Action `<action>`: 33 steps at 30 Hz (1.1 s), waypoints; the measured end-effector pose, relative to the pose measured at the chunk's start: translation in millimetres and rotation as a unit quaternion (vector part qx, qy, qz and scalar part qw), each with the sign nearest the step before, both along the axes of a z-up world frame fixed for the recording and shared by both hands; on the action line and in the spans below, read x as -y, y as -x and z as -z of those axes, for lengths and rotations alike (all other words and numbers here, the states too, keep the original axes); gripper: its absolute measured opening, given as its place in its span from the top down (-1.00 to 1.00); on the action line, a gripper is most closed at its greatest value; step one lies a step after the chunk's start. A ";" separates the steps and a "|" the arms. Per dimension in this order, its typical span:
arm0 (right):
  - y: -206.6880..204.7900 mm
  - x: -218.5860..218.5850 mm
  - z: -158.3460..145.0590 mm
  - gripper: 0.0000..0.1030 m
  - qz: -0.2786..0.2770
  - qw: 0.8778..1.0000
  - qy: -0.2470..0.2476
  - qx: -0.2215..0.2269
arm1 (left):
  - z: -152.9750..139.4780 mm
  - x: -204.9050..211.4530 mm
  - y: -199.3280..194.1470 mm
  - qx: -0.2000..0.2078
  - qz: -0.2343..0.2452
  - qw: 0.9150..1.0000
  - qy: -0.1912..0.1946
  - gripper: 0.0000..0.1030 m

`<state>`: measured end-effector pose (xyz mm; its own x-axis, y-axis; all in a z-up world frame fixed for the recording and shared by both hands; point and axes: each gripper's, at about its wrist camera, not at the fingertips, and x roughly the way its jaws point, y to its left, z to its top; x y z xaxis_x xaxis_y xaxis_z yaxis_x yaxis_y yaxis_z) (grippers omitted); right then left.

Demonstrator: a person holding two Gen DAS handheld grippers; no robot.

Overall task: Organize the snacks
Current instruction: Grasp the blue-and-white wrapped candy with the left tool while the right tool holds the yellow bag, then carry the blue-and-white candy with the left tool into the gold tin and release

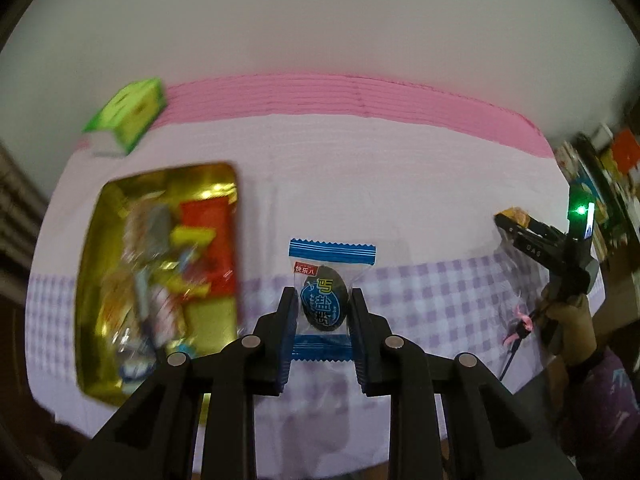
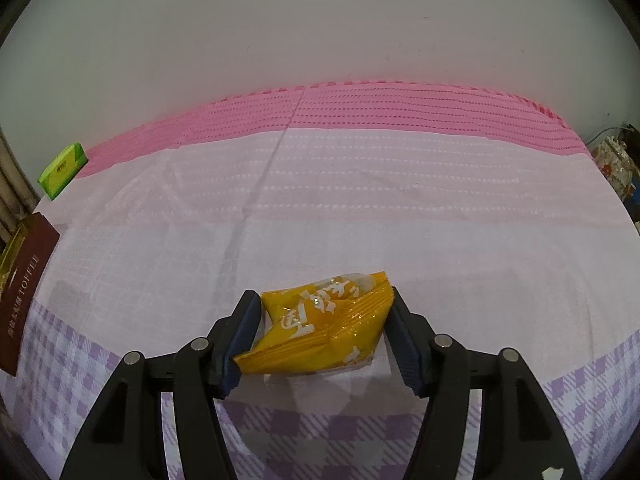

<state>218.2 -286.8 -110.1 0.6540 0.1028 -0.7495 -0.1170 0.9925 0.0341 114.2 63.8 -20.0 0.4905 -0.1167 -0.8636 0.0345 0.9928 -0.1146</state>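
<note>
The left gripper (image 1: 319,300) is clamped on a blue-striped snack packet (image 1: 326,296), long axis pointing away, above the table (image 1: 400,200) beside the gold tin (image 1: 96,240). The right gripper (image 2: 322,308) pinches a yellow snack packet (image 2: 324,328) lying crosswise, tilted.

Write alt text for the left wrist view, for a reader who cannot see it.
The left tongs grip a clear, blue-edged snack packet above a pink and lilac-checked tablecloth. To their left lies a gold tin filled with wrapped snacks; at far right, the right tongs hold a yellow packet.
</note>
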 end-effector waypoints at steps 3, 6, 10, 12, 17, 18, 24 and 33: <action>-0.6 -1.5 0.7 -0.19 0.000 1.000 0.009 -0.001 | -6.8 -13.4 17.7 0.010 -0.026 1.000 -0.011 0.50; -1.2 -2.1 0.7 -0.19 0.001 1.000 0.014 -0.001 | -11.5 -23.0 29.6 0.026 -0.041 0.998 -0.029 0.50; -1.4 -3.5 1.0 -0.20 0.001 1.000 0.020 -0.002 | -17.6 -33.5 39.4 0.050 -0.055 0.996 -0.059 0.50; -1.0 -4.9 0.9 -0.20 0.001 1.000 0.022 -0.002 | -19.2 -38.5 42.3 0.056 -0.060 0.994 -0.067 0.50; -0.5 -5.0 1.7 -0.22 0.001 1.000 0.024 -0.002 | -15.4 -47.4 42.4 0.063 -0.070 0.992 -0.082 0.50; -0.6 -4.4 1.9 -0.22 0.001 1.000 0.024 -0.002 | -14.1 -50.0 41.8 0.063 -0.072 0.992 -0.081 0.50; -1.2 -4.8 2.3 -0.24 0.000 1.000 0.024 -0.002 | -3.9 -63.4 37.7 0.060 -0.088 0.991 -0.081 0.49; -1.2 -4.8 2.7 -0.24 0.000 1.000 0.025 -0.002 | 14.6 -97.7 26.9 0.033 -0.120 0.991 -0.057 0.49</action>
